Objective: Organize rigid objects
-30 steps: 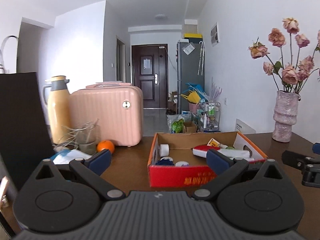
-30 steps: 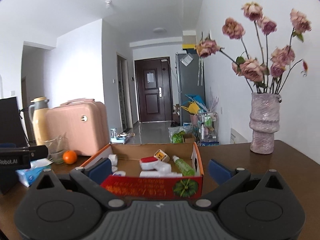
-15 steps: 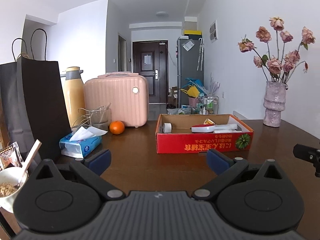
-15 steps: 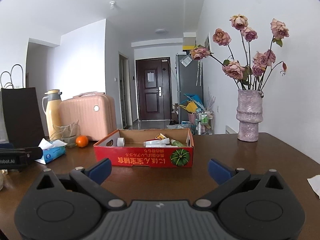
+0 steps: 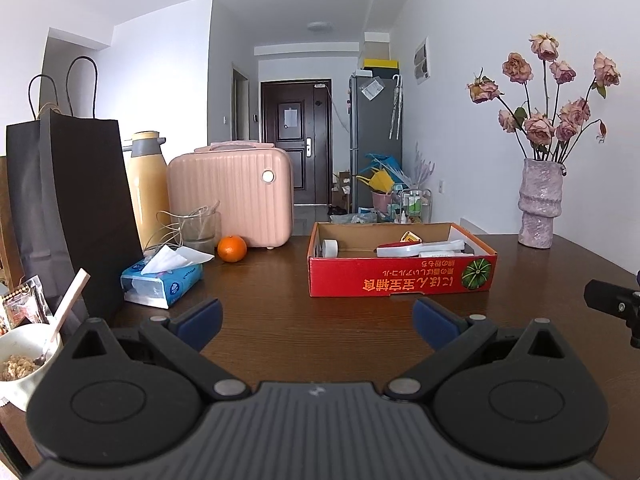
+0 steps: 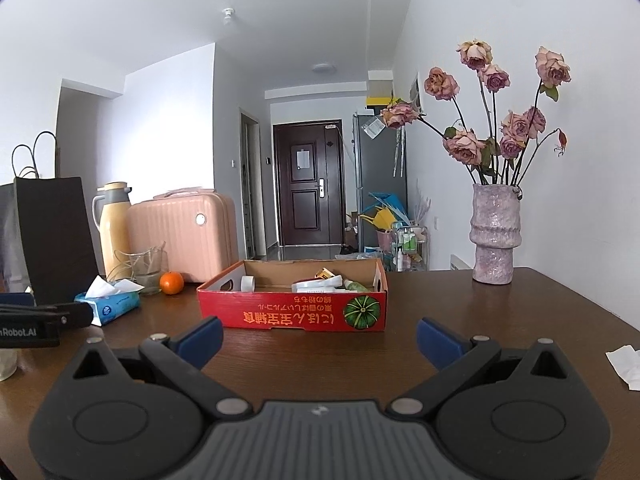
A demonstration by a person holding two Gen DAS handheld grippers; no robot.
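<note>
1. Both empty and spread wide: left gripper [image 5: 316, 318], right gripper [image 6: 319, 338].
2. Red cardboard box [image 6: 294, 314] ahead on table [image 6: 500, 320], holding tape roll [image 5: 330, 247].
3. Approach level, clearing the box's near wall.

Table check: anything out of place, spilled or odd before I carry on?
Nothing spilled or damaged. The red box sits flat, though its print reads upside down from here. A loose white paper scrap lies at the table's right edge, and a tissue pokes from the tissue pack.
</note>
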